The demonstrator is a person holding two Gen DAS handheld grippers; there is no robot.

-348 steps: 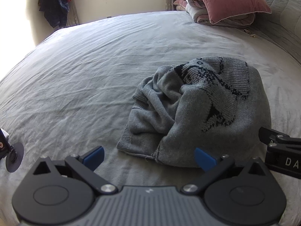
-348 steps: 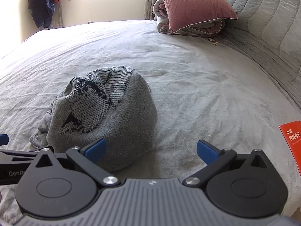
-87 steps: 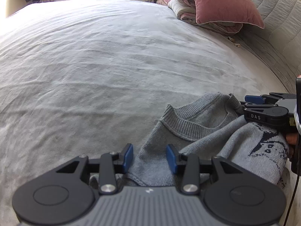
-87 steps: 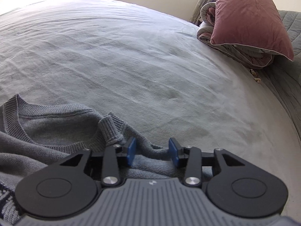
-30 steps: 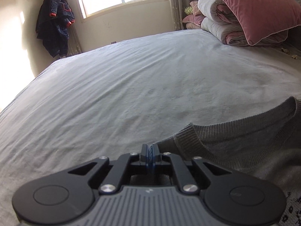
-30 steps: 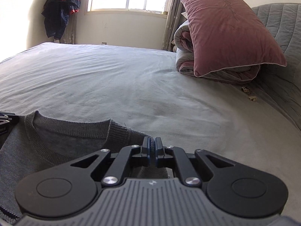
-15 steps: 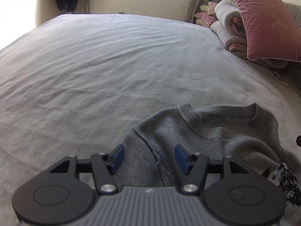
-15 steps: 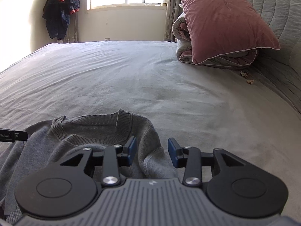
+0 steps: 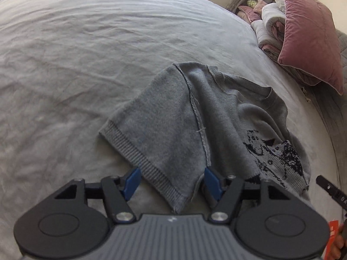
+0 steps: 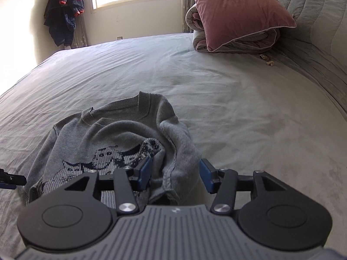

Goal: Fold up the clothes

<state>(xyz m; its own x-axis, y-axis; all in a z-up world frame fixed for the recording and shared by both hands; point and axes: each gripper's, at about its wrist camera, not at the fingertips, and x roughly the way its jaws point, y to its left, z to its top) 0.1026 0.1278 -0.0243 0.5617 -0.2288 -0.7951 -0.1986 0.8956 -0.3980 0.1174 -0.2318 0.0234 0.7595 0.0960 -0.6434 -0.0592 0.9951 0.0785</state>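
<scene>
A grey knit sweater [image 9: 195, 121] with a dark cat pattern lies on the bed, collar toward the far side. Its short left sleeve is spread out, ribbed cuff toward me. My left gripper [image 9: 171, 181] hovers over that cuff, jaws opening, the pads clear of the cloth. In the right wrist view the sweater [image 10: 112, 134] is bunched on its right side. My right gripper [image 10: 175, 174] stands over that rumpled sleeve, jaws opening, cloth lying between the blue pads without being pinched. The right gripper's tip [image 9: 331, 189] shows at the left view's right edge.
The grey bedsheet [image 10: 249, 112] stretches wide all round. A pink pillow [image 10: 236, 10] on a folded quilt sits at the far right by the quilted headboard. A dark jacket [image 10: 64, 10] hangs near the window. An orange card [image 9: 333, 234] lies at the near right.
Both grippers were shut on the sweater's shoulders a second ago; they have let go, opened and drawn back toward me. The sweater now lies on the bed, collar away.
</scene>
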